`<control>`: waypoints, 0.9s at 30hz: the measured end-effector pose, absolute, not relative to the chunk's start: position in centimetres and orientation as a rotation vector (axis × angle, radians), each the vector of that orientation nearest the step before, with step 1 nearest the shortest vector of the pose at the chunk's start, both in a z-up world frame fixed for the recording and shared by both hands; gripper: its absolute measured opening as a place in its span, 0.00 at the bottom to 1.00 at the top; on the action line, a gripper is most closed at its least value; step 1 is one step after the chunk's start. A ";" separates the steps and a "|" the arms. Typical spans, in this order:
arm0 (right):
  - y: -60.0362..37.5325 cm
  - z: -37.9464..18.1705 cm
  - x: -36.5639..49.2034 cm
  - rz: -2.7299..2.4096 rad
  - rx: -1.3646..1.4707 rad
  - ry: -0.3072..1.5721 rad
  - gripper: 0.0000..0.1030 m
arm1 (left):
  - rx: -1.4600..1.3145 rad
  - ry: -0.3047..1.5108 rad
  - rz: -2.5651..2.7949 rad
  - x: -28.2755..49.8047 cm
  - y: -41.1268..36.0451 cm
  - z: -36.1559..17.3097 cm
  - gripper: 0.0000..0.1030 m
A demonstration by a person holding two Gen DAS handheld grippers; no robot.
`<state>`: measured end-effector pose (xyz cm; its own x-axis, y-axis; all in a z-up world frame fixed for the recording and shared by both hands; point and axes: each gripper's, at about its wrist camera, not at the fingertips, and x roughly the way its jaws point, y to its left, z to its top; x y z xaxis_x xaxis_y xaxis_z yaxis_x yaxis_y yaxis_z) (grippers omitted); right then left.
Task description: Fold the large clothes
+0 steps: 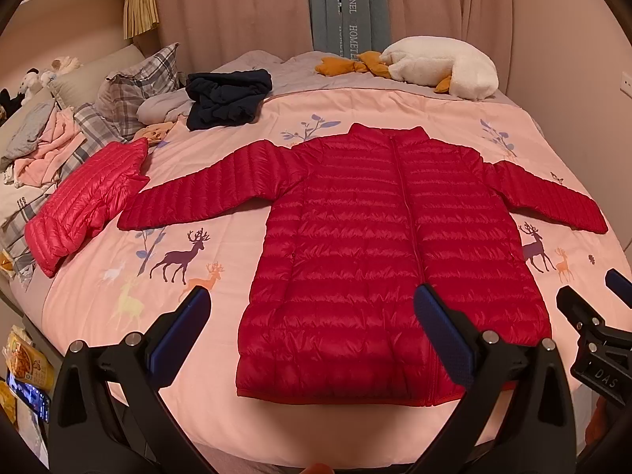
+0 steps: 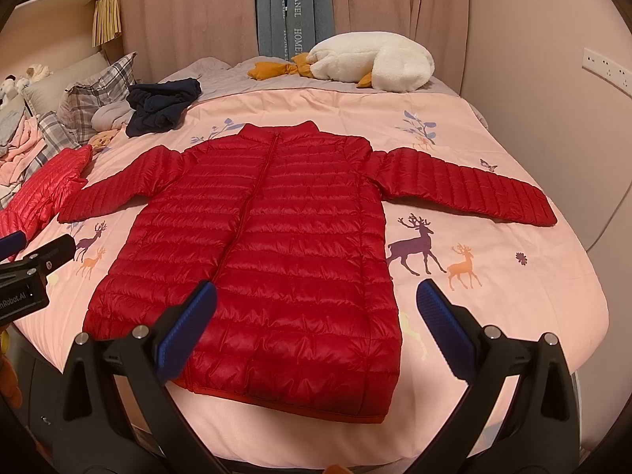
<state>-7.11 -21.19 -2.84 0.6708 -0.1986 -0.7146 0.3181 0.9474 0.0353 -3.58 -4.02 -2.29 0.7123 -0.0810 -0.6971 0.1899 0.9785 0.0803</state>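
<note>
A red quilted puffer jacket (image 1: 379, 237) (image 2: 268, 245) lies flat and zipped on the pink bedspread, front up, collar toward the far side, both sleeves spread outward. My left gripper (image 1: 312, 296) hovers open above the jacket's hem, its blue-padded fingers (image 1: 438, 328) wide apart with nothing between them. My right gripper (image 2: 316, 292) is open too, above the jacket's lower right part, holding nothing. The right gripper's body shows at the right edge of the left wrist view, and the left one at the left edge of the right wrist view.
A folded pink-red puffer jacket (image 1: 83, 201) lies at the left of the bed. A dark navy garment (image 1: 225, 96), plaid pillows (image 1: 130, 91) and a white goose plush (image 1: 438, 65) lie at the far side. The bed's front edge (image 1: 316, 434) is just below the hem.
</note>
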 end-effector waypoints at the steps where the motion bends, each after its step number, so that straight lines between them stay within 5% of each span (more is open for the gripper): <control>1: -21.2 -2.8 -7.1 -0.292 0.163 0.783 0.98 | 0.150 0.764 -0.151 -3.6 -4.0 -2.3 0.99; 15: -21.5 -3.1 -7.5 -0.262 0.216 0.752 0.98 | 0.122 0.782 -0.178 -3.3 -4.0 -2.7 0.99; 27: -21.9 -3.2 -8.1 0.020 0.376 0.556 0.98 | -0.322 0.926 -0.190 5.3 4.0 -8.1 0.99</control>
